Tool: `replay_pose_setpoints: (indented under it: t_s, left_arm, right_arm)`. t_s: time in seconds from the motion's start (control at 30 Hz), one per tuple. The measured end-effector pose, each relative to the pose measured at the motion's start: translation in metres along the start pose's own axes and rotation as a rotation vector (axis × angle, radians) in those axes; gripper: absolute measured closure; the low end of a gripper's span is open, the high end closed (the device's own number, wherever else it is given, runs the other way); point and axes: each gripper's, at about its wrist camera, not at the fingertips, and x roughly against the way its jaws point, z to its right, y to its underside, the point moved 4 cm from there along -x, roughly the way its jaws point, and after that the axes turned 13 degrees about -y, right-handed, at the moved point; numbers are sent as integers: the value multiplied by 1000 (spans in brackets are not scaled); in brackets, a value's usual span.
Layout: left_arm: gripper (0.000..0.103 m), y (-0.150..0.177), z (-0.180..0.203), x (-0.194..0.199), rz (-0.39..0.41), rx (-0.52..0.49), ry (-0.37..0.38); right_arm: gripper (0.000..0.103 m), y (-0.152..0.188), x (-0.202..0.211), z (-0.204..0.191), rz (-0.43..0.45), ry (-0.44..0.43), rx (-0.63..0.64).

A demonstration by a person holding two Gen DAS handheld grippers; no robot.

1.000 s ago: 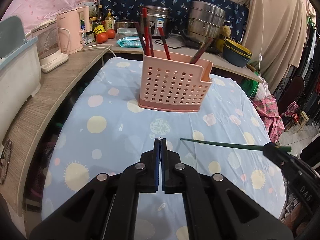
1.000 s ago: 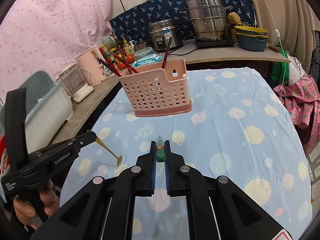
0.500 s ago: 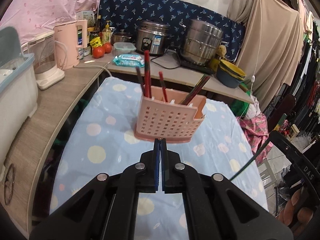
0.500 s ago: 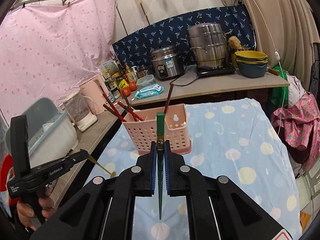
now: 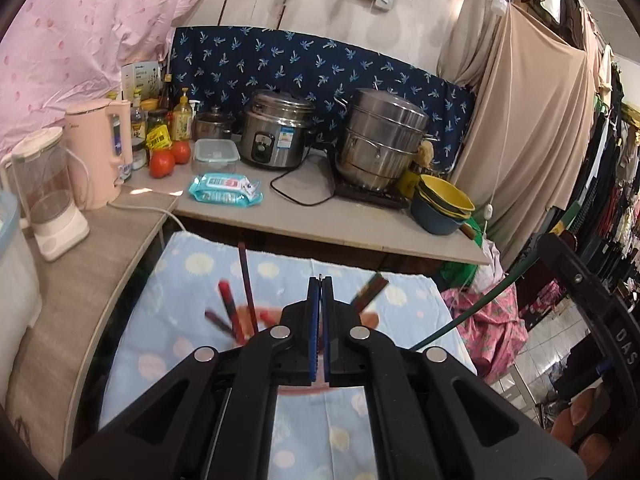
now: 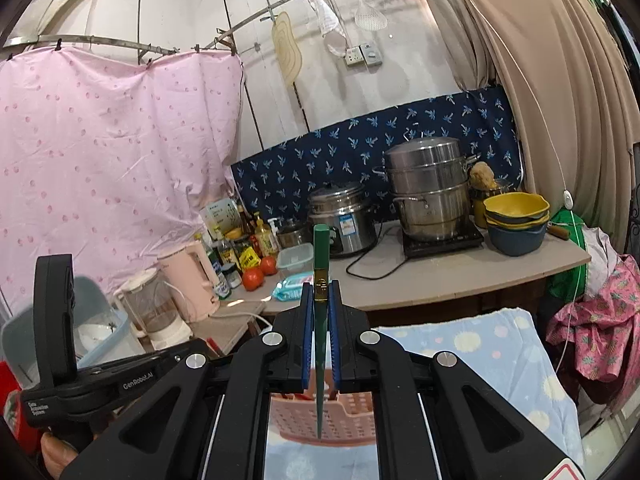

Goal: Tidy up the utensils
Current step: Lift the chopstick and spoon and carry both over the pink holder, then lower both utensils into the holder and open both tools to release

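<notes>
My right gripper [image 6: 321, 285] is shut on a green utensil handle [image 6: 321, 248] with a gold band. It stands upright, and its lower end hangs in front of the pink perforated basket [image 6: 344, 420] below. In the left wrist view my left gripper [image 5: 320, 280] is shut, with only a tiny metal tip showing between its pads. The basket [image 5: 370, 319] is mostly hidden behind its fingers. Blurred red and dark chopsticks [image 5: 230, 304] stick up from it. At right, the green stick [image 5: 480, 300] slants down from the right gripper's black body [image 5: 580, 292].
The basket stands on a table with a blue spotted cloth [image 5: 192, 340]. Behind it a counter [image 5: 360, 224] carries a rice cooker [image 5: 276, 136], a steamer pot [image 5: 380, 140], stacked bowls [image 5: 442, 204], a wipes pack [image 5: 224, 188], tomatoes, a pink kettle [image 5: 104, 152] and a blender [image 5: 44, 196].
Both grippers have risen and tipped upward, so the basket has slid to the bottom of both views. The green utensil has swung from lying level to upright in the right gripper.
</notes>
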Motion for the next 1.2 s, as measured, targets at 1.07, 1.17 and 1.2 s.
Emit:
replay_pose_setpoints:
  t_s: [1.07, 1.17, 1.2]
  left_arm:
    - [64, 29, -5, -64, -42, -36, -162]
    - [60, 37, -6, -54, -32, -51, -195]
    - [55, 39, -7, -51, -31, -55, -204]
  right_arm:
    - [61, 68, -77, 40, -164, 40, -93]
    - [58, 74, -66, 34, -173, 52, -73]
    - [57, 76, -63, 33, -176, 58, -67]
